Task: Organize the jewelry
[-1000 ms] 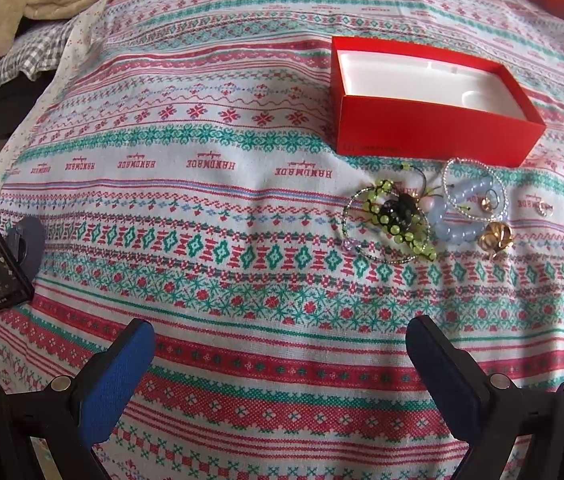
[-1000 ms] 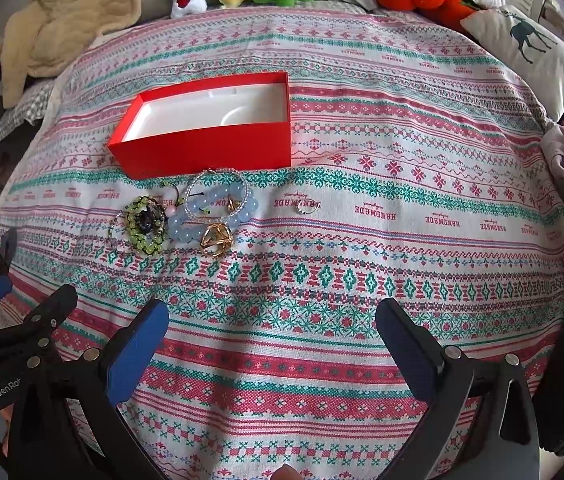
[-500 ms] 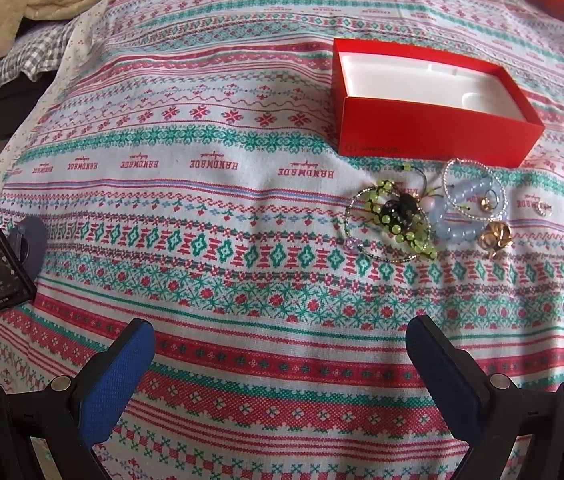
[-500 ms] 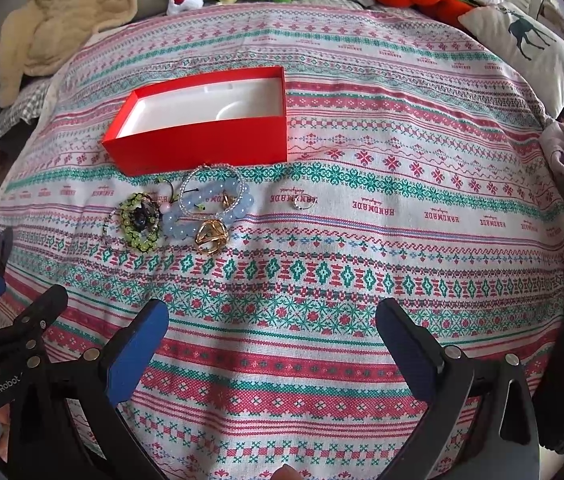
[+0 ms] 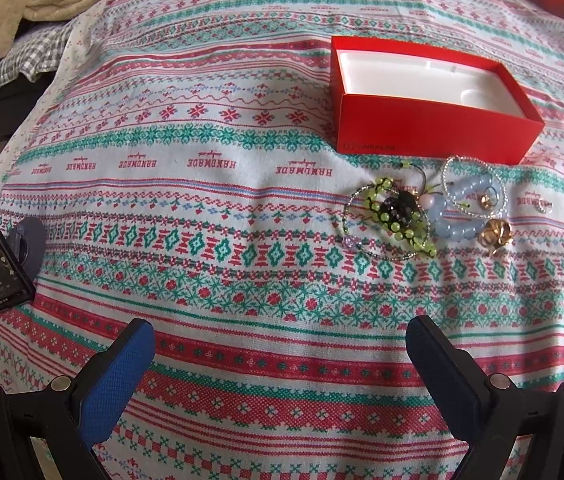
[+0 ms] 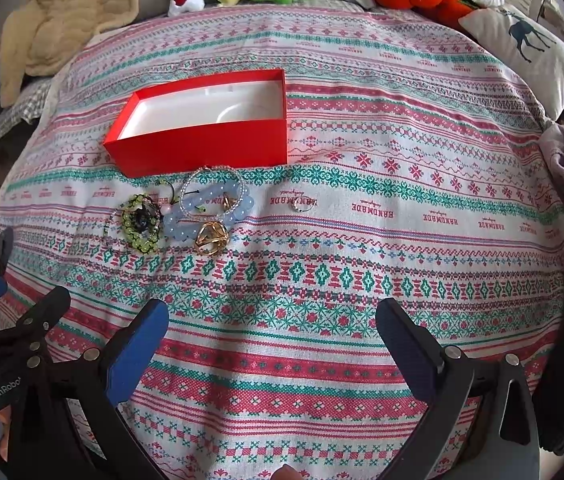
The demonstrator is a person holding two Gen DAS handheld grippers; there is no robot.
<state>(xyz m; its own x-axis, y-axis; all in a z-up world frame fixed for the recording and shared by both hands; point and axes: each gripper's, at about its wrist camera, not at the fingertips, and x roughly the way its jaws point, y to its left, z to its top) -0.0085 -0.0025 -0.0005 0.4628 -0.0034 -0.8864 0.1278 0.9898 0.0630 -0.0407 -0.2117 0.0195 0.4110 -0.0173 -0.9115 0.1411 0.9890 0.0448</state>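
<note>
Both tongs gape wide and carry nothing: my left gripper (image 5: 280, 356) and my right gripper (image 6: 272, 338) hover over the patterned bedspread (image 6: 362, 264), short of the jewelry. As I judge it, the sorting has not started. The red box (image 6: 202, 152) sits open with its white inside bare, so nothing is stored yet.

All the pieces lie on the cloth just in front of the box's near wall. A green beaded bracelet (image 6: 140, 220) with a dark cluster at its centre is at the left of the heap; touching it is a pale blue beaded bracelet (image 6: 210, 214), overlapped by a thin clear-bead bracelet (image 6: 212, 186). A gold ornament (image 6: 211, 237) rests against the near edge of the blue beads. A small ring (image 6: 300, 205) lies by itself to the right, apart from the heap.

So every piece is left to do. I reckon the lone ring or the gold ornament is the easiest first pick for my right side, since the bracelets look tangled and may drag one another when lifted.
</note>
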